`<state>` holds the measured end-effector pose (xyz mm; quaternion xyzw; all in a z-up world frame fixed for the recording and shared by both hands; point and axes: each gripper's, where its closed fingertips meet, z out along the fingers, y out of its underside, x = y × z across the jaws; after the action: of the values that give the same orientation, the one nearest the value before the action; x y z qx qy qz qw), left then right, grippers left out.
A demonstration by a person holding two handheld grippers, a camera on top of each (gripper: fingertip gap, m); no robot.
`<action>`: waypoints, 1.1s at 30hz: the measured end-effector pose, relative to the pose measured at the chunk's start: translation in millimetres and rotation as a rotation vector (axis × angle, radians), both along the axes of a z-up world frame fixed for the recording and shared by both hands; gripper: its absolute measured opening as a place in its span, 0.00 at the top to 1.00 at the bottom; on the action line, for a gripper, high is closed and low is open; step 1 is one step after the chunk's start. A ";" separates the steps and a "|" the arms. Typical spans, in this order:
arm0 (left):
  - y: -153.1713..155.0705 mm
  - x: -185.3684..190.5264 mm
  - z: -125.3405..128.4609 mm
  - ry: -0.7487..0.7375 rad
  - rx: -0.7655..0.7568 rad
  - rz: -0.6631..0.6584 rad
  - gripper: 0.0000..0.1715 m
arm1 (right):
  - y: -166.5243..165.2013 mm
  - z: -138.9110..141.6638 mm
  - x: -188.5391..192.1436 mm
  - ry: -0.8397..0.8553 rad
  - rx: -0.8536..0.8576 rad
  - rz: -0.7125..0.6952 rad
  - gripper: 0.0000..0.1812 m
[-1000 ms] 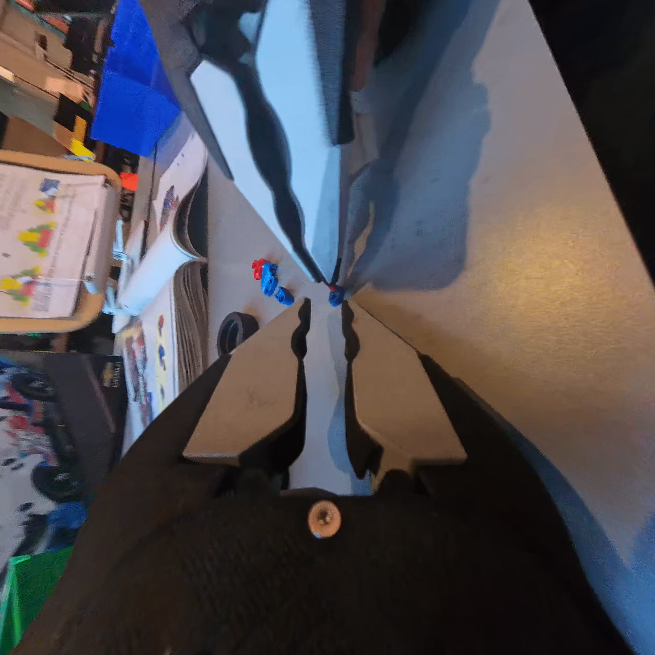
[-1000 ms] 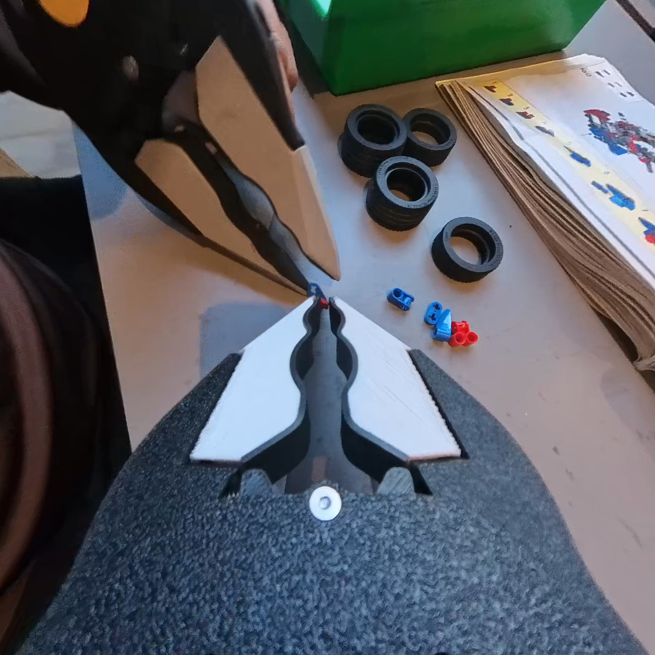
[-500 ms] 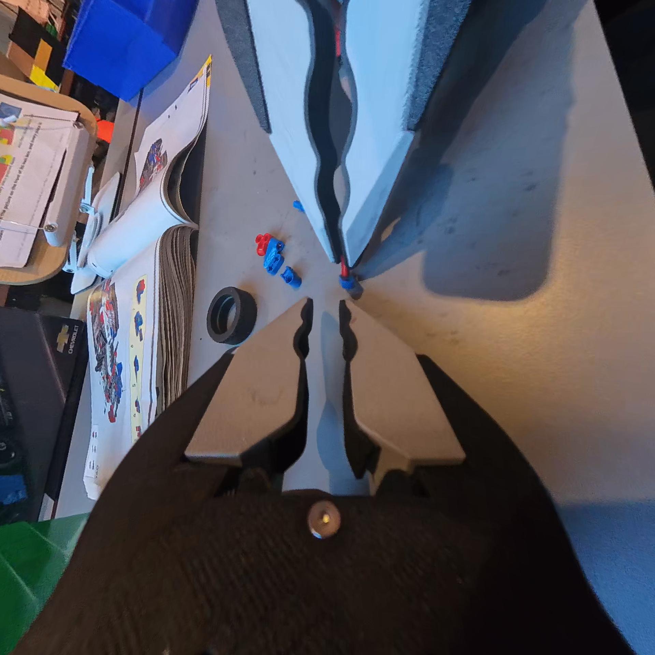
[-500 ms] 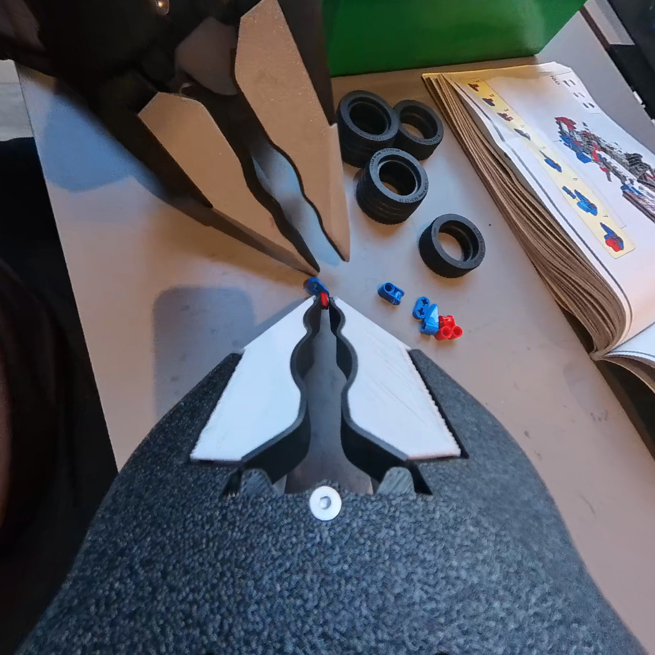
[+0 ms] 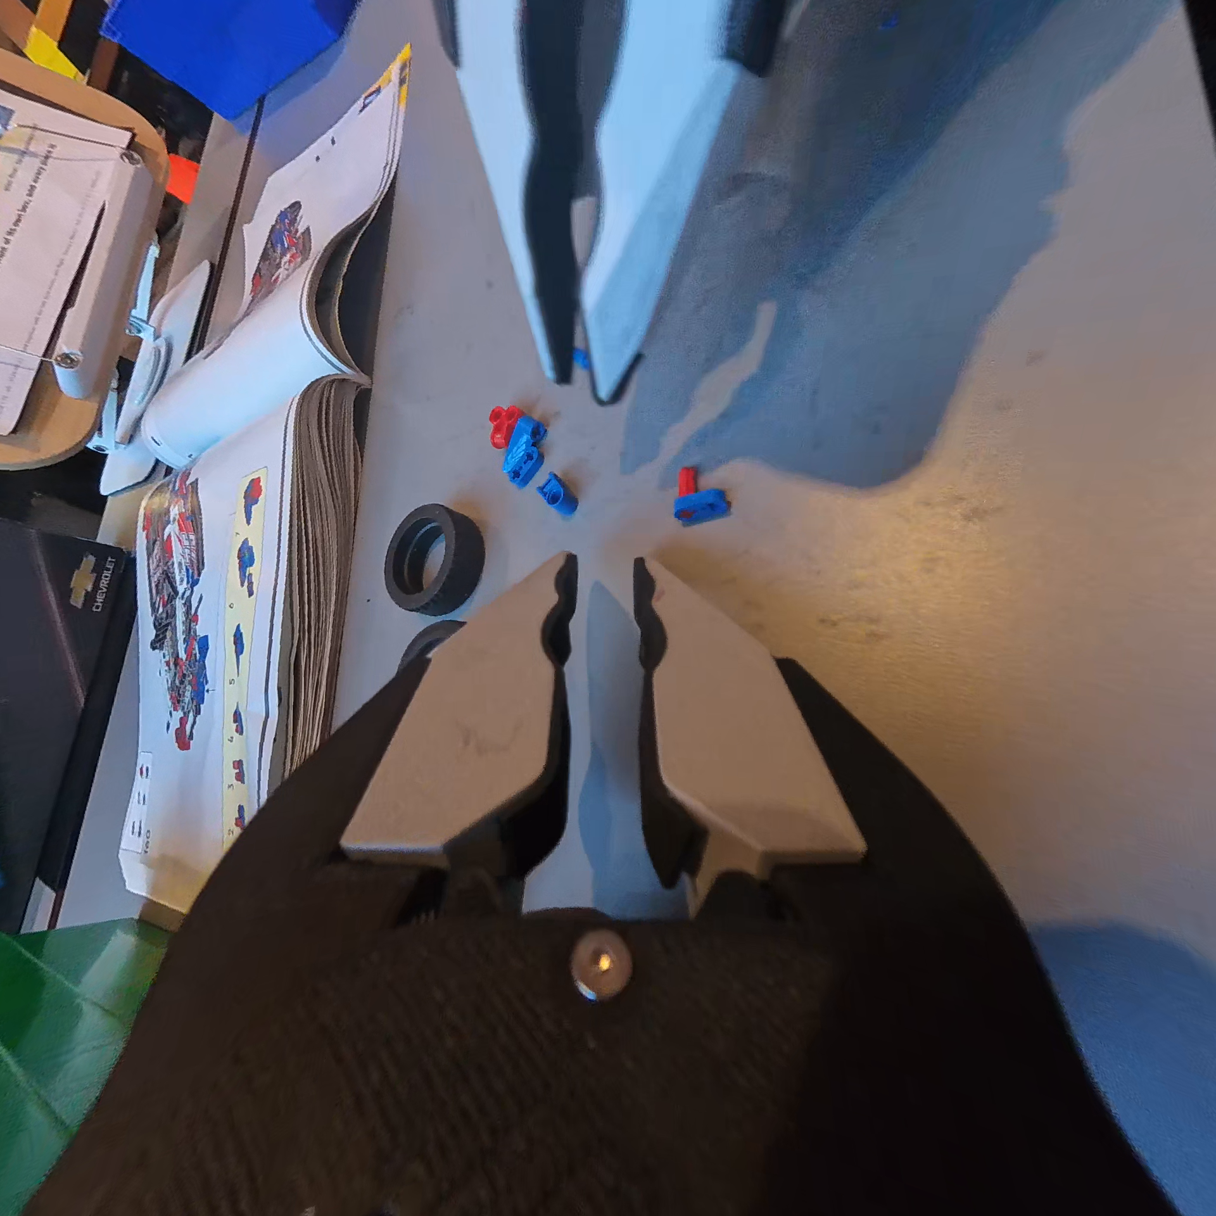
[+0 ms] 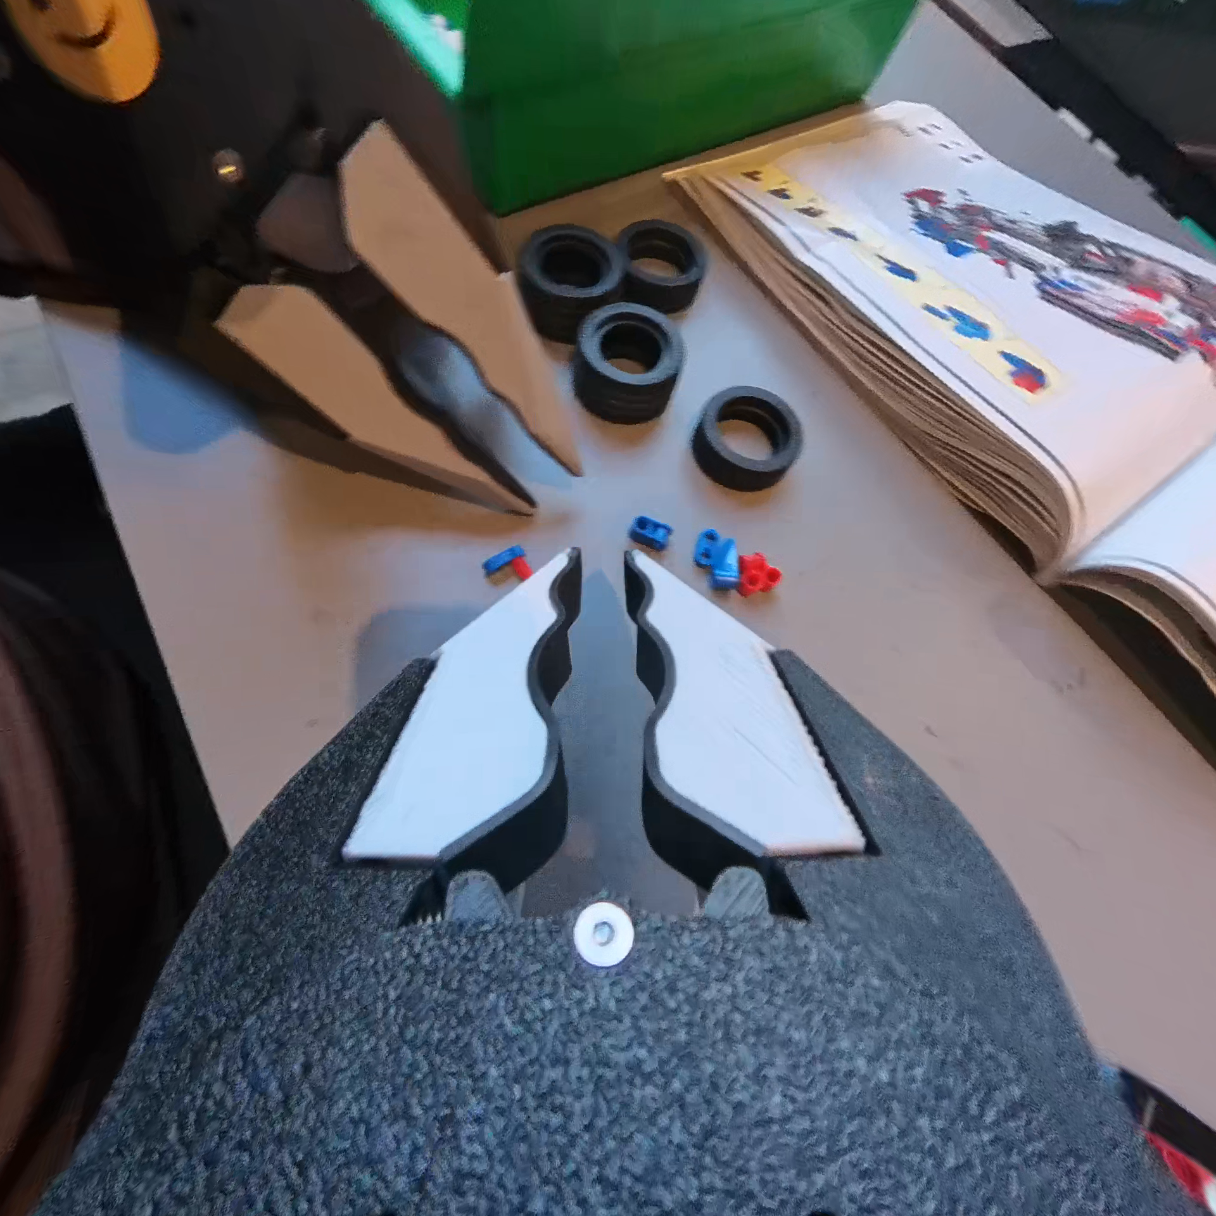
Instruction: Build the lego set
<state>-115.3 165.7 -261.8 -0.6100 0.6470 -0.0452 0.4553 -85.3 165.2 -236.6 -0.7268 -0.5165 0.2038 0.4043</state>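
A small blue piece with a red pin stuck in it [image 5: 697, 503] lies on the grey table [image 5: 954, 658], free of both grippers. In the right wrist view it [image 6: 506, 562] lies just left of my right gripper's left fingertip. My left gripper [image 5: 604, 562] is open and empty, a short way in front of the piece. My right gripper [image 6: 602, 556] is open and empty, low over the table. The two grippers point at each other, tips apart: the right gripper [image 5: 585, 385] shows in the left wrist view and the left gripper [image 6: 555, 490] in the right wrist view.
Loose blue pieces [image 6: 650, 531] [image 6: 716, 556] and a red one [image 6: 758, 574] lie right of my right gripper. Several black tyres [image 6: 628, 368] sit beyond them. An open instruction book [image 6: 954, 316] lies at the right, a green box [image 6: 658, 85] behind. Left tips to right tips: about 5 centimeters.
My right gripper was shut on the red pin of the blue piece; it has opened and the joined piece now lies on the table. Both grippers have drawn back from each other.
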 end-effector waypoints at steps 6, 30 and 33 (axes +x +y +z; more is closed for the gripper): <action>-8.8 5.3 -0.4 -0.010 -0.045 -0.026 0.92 | -13.4 -6.6 -0.7 -0.001 -0.104 0.030 0.92; -27.8 21.5 15.7 0.017 0.226 -0.115 0.86 | -23.9 -20.4 -2.7 -0.211 -0.403 0.075 0.98; -30.7 22.0 18.7 0.050 0.339 -0.141 0.93 | -29.0 -21.8 -2.0 -0.229 -0.494 0.069 0.98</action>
<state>-93.3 135.0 -243.1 -0.4788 0.6976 0.0479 0.5309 -87.3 136.2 -258.4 -0.8037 -0.5180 0.2535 0.1465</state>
